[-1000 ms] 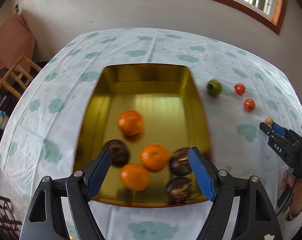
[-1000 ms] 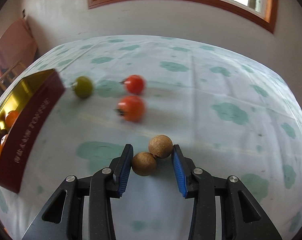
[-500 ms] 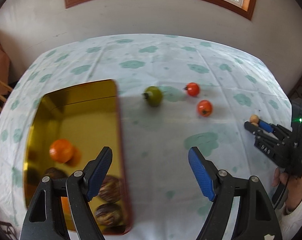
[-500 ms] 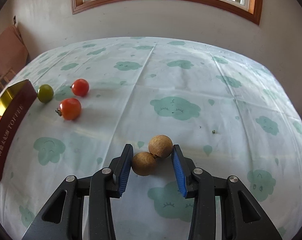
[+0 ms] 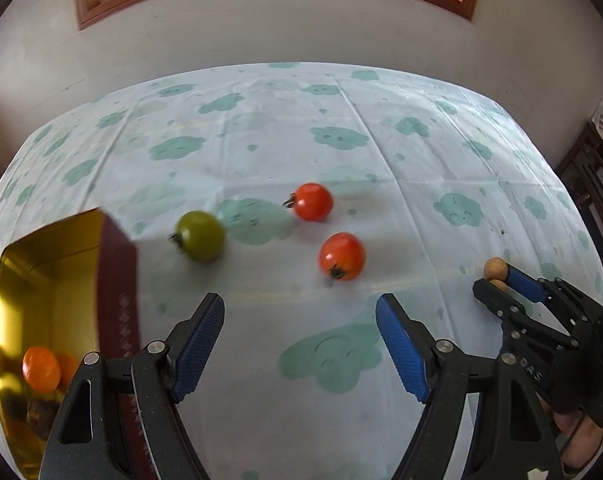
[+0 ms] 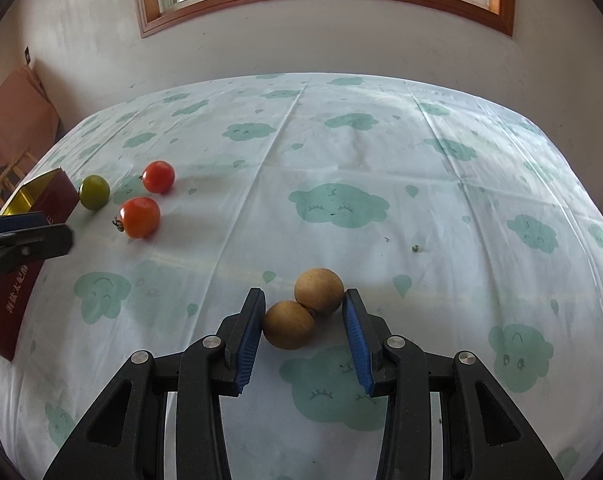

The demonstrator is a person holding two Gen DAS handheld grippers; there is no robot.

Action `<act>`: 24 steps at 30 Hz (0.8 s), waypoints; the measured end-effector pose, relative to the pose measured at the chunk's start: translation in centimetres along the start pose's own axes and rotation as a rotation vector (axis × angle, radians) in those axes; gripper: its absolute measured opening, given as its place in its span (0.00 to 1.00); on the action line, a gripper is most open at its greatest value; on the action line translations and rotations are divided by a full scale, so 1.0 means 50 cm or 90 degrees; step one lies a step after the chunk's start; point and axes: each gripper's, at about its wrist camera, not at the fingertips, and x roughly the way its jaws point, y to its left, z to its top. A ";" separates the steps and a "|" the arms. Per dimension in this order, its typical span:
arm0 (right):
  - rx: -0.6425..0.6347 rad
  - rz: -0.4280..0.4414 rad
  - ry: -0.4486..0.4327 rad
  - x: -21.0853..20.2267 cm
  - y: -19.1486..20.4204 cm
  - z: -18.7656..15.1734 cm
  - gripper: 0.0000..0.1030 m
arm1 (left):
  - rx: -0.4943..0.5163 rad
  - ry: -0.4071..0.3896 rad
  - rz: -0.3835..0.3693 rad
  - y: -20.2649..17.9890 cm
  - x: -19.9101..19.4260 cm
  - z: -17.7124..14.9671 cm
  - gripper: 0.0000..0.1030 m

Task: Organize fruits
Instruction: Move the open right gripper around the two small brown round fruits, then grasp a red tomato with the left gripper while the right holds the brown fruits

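My left gripper is open and empty, over the cloth just short of a near red tomato, a far red tomato and a green tomato. My right gripper is shut on two joined brown longans and holds them above the cloth; it also shows in the left wrist view. The gold tin at the left holds oranges and dark fruit. The tomatoes also show in the right wrist view.
The table carries a white cloth with green cloud prints. The tin's red side lies at the left in the right wrist view. A wooden chair stands beyond the table's left edge. A wall with a window is behind.
My left gripper has swung right, from over the tin to in front of the tomatoes. My right gripper has kept its hold on the longans and turned right, away from the tin.
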 end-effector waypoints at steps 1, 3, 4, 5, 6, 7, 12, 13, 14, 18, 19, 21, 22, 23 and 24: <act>0.003 0.001 0.000 -0.001 -0.003 0.000 0.40 | 0.002 0.002 -0.001 -0.003 0.007 0.003 0.73; 0.002 0.001 0.000 0.000 -0.007 0.001 0.40 | 0.001 0.011 -0.006 -0.007 0.024 0.009 0.73; -0.002 -0.003 0.000 0.000 -0.007 0.001 0.40 | -0.002 0.015 -0.010 -0.008 0.030 0.012 0.73; -0.007 -0.007 0.001 0.000 -0.007 0.000 0.40 | -0.004 0.018 -0.014 -0.010 0.037 0.014 0.73; -0.009 -0.010 0.000 -0.002 -0.010 -0.001 0.40 | -0.004 0.019 -0.017 -0.010 0.041 0.015 0.73; -0.005 -0.008 0.000 -0.003 -0.014 -0.003 0.40 | -0.005 0.021 -0.017 -0.010 0.045 0.016 0.73; 0.023 -0.017 -0.001 -0.007 -0.046 -0.006 0.40 | -0.009 0.028 -0.025 -0.011 0.066 0.026 0.69; 0.024 -0.016 -0.001 -0.007 -0.046 -0.006 0.40 | -0.011 0.027 -0.026 -0.011 0.068 0.028 0.69; 0.022 -0.019 -0.001 -0.006 -0.045 -0.005 0.40 | -0.012 0.026 -0.025 -0.011 0.070 0.030 0.67; 0.007 -0.031 0.003 -0.003 -0.036 -0.003 0.41 | -0.018 0.036 -0.034 -0.012 0.087 0.035 0.53; 0.007 -0.031 0.003 -0.003 -0.036 -0.003 0.41 | -0.020 0.039 -0.038 -0.012 0.090 0.035 0.50; 0.008 -0.030 0.002 -0.003 -0.036 -0.004 0.41 | -0.020 0.042 -0.044 -0.016 0.094 0.034 0.46; 0.009 -0.029 0.002 -0.004 -0.035 -0.004 0.41 | -0.019 0.040 -0.043 -0.018 0.095 0.035 0.43; 0.010 -0.029 0.002 -0.004 -0.035 -0.004 0.41 | -0.018 0.038 -0.046 -0.020 0.096 0.035 0.39; 0.010 -0.029 0.002 -0.004 -0.033 -0.004 0.41 | -0.017 0.038 -0.045 -0.021 0.098 0.035 0.37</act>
